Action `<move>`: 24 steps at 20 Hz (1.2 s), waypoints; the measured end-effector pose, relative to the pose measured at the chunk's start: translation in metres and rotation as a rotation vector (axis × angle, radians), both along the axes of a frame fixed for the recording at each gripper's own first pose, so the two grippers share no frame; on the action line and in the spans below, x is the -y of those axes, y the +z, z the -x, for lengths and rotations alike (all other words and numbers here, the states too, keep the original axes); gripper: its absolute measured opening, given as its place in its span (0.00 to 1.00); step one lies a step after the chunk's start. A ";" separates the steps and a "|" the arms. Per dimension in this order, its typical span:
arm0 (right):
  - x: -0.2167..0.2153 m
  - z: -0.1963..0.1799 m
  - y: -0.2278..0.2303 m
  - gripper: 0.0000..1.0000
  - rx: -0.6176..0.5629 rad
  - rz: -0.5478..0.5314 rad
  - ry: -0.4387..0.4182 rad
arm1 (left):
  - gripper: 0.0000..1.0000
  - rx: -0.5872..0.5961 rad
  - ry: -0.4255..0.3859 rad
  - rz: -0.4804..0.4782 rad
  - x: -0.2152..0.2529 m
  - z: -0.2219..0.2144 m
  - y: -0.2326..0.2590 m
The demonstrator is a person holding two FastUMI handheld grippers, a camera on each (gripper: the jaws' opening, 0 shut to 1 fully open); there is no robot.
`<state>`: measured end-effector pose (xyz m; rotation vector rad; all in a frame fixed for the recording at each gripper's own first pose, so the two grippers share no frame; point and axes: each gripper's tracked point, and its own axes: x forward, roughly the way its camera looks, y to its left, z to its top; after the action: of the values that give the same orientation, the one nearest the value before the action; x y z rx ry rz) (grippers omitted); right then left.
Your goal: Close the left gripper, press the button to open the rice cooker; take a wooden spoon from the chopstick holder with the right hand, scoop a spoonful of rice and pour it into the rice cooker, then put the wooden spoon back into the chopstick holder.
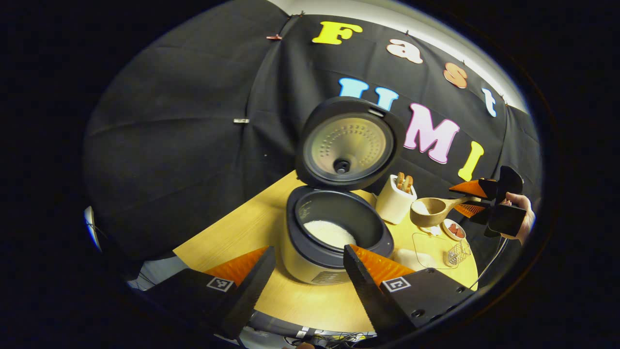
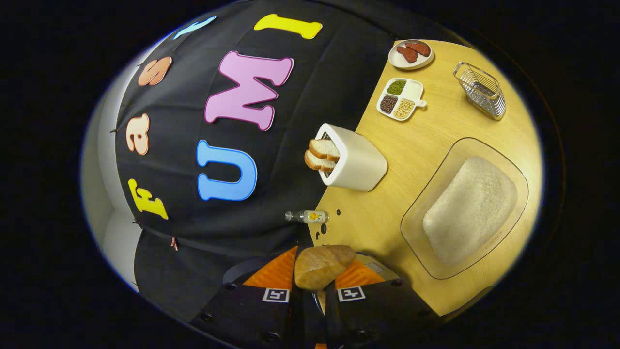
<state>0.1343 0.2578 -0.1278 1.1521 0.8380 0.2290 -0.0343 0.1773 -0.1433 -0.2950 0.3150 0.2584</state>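
Taking the rice cooker (image 1: 334,232) as your landmark: in the left gripper view its lid (image 1: 348,143) is standing open behind the pot and rice (image 1: 329,233) is lying in the inner bowl; the cooker's lower front is being cut off by your left gripper (image 1: 307,276), whose fingers are standing wide apart, one to each side of the cooker's front, gripping nothing and touching nothing I can see. To the right of the cooker the white chopstick holder (image 1: 396,198) is standing with brown pieces poking out of its top; just beyond it your right gripper (image 1: 466,198) is holding the wooden spoon (image 1: 431,211) by the handle, both fingers pressing on it, bowl pointing back toward the cooker; something pale is sitting in the bowl, probably rice, though it is too small to be sure; a hand (image 1: 523,218) is gripping the tool at the far right.

In the right gripper view, the spoon's handle end (image 2: 322,266) is blocking the gap between the fingers (image 2: 269,276), and the spoon's bowl is hidden; the holder (image 2: 356,164) is appearing tipped by the lens; the clear tray of rice (image 2: 467,208) is lying on the table (image 2: 426,140), with a divided dish (image 2: 399,99), a small plate (image 2: 410,54) and a wire rack (image 2: 480,96) farther off; a small bottle (image 2: 307,216) is sitting at the table's edge.
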 end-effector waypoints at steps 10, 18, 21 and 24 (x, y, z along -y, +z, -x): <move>-0.111 0.007 0.013 0.21 0.281 0.245 0.276 | 0.95 -0.012 0.078 0.025 -0.033 0.019 -0.013; -0.158 0.006 0.010 0.21 0.576 0.488 0.408 | 0.95 0.008 0.115 0.014 -0.057 0.025 -0.012; -0.169 0.007 0.006 0.21 0.643 0.540 0.447 | 0.96 -0.002 0.144 0.013 -0.065 0.028 -0.017; -0.184 0.010 0.007 0.21 0.728 0.573 0.491 | 0.95 0.007 0.168 0.009 -0.071 0.034 -0.016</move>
<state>0.1247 0.4419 -0.1211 0.2580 0.4618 0.7131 -0.0684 0.2488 -0.1597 -0.3320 0.2847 0.4210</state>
